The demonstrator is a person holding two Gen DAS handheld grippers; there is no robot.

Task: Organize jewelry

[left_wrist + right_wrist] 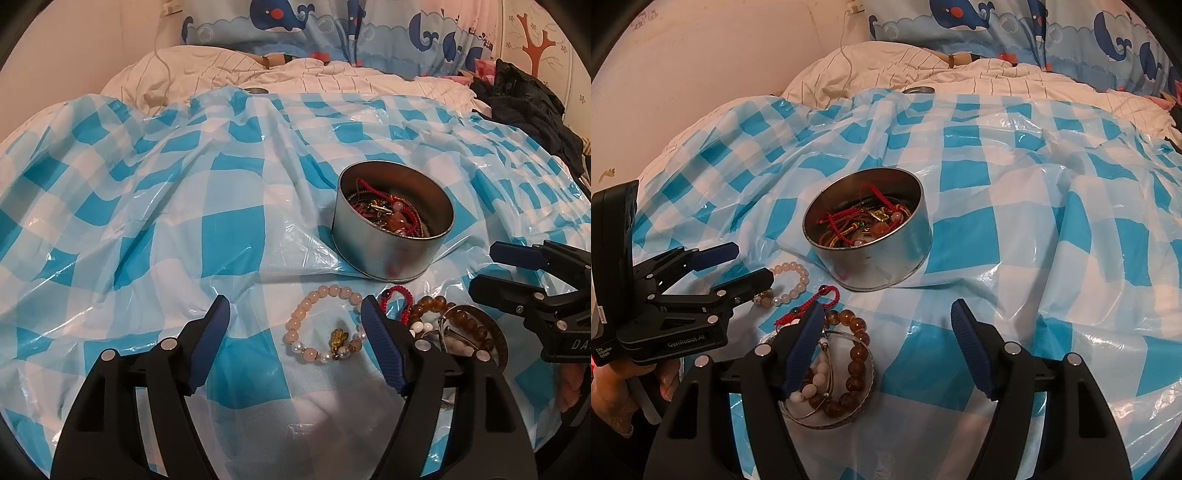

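Sorting step in hand: loose pieces are lying at the tin's (391,221) 6 o'clock. Left gripper (295,343) is hovering, fingers spread wide, over the pink bead bracelet (325,325). Right gripper (886,347) is gaping beside the amber beads (849,365), possibly touching them. Next move, likely: pinching the bracelet's strand and carrying it tinward.

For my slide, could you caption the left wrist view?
Open left gripper over pink bead bracelet beside jewelry tin.

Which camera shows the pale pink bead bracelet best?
The left wrist view: the pale pink bead bracelet lies nearly whole between the open fingers. In the right wrist view, the left gripper hides part of it.
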